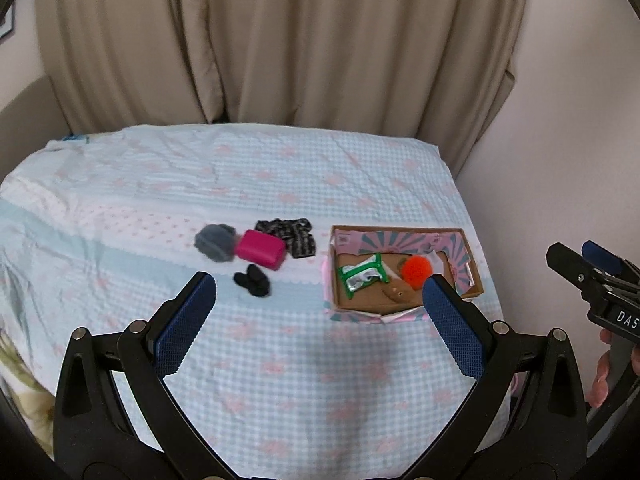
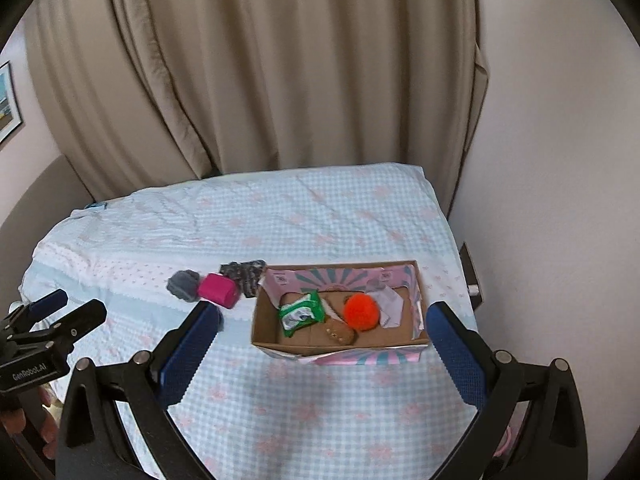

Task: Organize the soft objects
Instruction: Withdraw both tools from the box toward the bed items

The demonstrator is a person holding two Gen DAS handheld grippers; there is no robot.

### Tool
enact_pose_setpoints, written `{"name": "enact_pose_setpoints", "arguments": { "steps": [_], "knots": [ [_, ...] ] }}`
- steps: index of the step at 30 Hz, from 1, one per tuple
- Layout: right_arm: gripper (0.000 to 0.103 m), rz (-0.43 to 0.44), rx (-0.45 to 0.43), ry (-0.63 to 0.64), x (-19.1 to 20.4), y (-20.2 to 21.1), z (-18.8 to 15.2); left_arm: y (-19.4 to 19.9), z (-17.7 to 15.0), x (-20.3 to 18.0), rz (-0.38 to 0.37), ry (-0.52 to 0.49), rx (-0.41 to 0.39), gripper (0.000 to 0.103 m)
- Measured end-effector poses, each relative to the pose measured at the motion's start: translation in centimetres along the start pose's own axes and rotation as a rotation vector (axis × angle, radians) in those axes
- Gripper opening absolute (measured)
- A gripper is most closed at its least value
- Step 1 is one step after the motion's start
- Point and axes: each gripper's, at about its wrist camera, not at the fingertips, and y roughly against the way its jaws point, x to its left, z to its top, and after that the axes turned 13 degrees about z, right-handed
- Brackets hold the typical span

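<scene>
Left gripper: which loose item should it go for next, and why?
Probably lower the open left gripper onto the black bundle. It lies nearest, apart from the grey piece and pink block, while the box already holds the orange pom-pom.

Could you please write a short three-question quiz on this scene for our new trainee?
1. True or false: the orange pom-pom lies inside the cardboard box.
2. Which thing lies outside the box on the bedspread? A) the green packet B) the pink block C) the brown biscuit-shaped toy
3. Fill in: both the left hand-held gripper and the right hand-held gripper are ____ and hold nothing.

Key: 1 true; 2 B; 3 open.
</scene>
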Motion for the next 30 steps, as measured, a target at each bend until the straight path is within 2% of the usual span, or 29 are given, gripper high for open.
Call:
{"name": "enact_pose_setpoints", "arguments": {
  "steps": [8, 14, 22, 30],
  "knots": [
    [0.103, 0.052, -0.04, 0.062, 5.0, 0.1, -0.8, 1.4, -0.7, 6.3, -0.002, 0.063, -0.043, 0.103],
    [0.103, 0.074, -0.065, 0.048, 9.7, -2.1, -0.9, -0.2, 0.1, 12.0, -0.023, 0.053, -0.034, 0.103],
    [0.103, 0.08, -0.032, -0.005, 16.3, -9.0, -0.6, -6.5, 2.8, 19.5, -0.07, 0.001, 0.016, 0.103],
    [0.103, 0.045, -0.004, -0.085, 19.9, -17.9, -1.6, -15.7, 5.4, 23.6, -0.129, -0.073, 0.062, 0.103]
  ]
}}
